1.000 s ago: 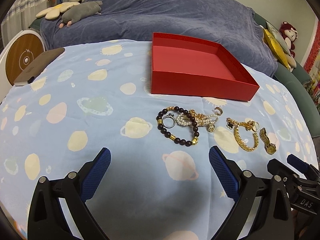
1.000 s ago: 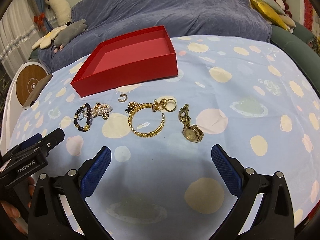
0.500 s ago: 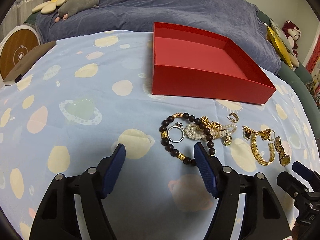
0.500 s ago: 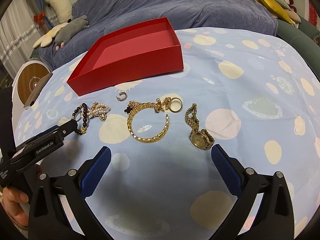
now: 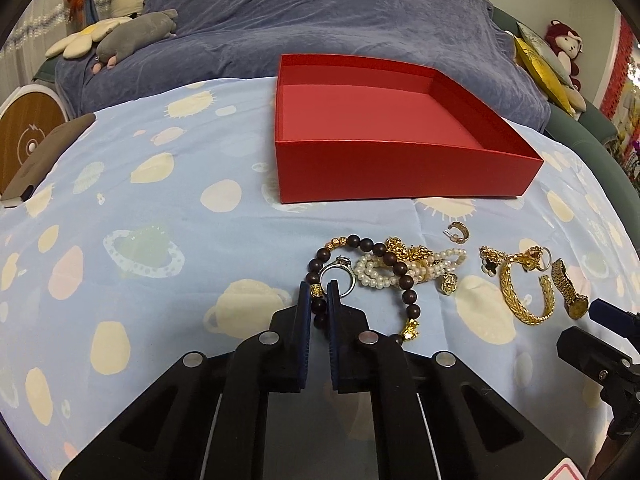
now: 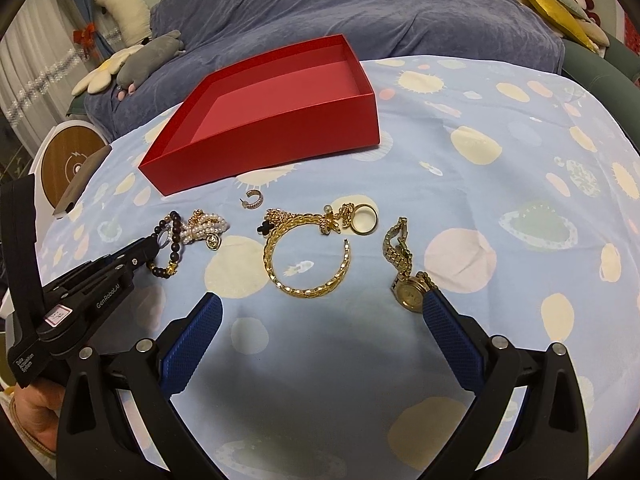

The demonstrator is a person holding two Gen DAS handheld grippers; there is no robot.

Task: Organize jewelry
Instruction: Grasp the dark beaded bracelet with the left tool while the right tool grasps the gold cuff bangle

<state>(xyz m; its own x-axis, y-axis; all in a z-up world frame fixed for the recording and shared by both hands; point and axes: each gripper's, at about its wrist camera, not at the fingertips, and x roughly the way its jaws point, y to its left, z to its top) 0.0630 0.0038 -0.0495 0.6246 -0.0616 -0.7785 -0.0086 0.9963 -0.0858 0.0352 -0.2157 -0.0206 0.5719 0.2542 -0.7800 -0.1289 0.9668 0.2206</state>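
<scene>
Left gripper (image 5: 319, 300) has just clamped onto the near side of the dark bead bracelet (image 5: 362, 276), jaws wide a second ago; silver ring (image 5: 339, 276) and pearl strand (image 5: 400, 270) crowd its tips. Right gripper (image 6: 320, 312) is spread, empty, over the bench cloth (image 6: 500, 184), gold watch (image 6: 404, 276) at its right finger. Red box (image 5: 400, 136) sits empty beyond the pile.
</scene>
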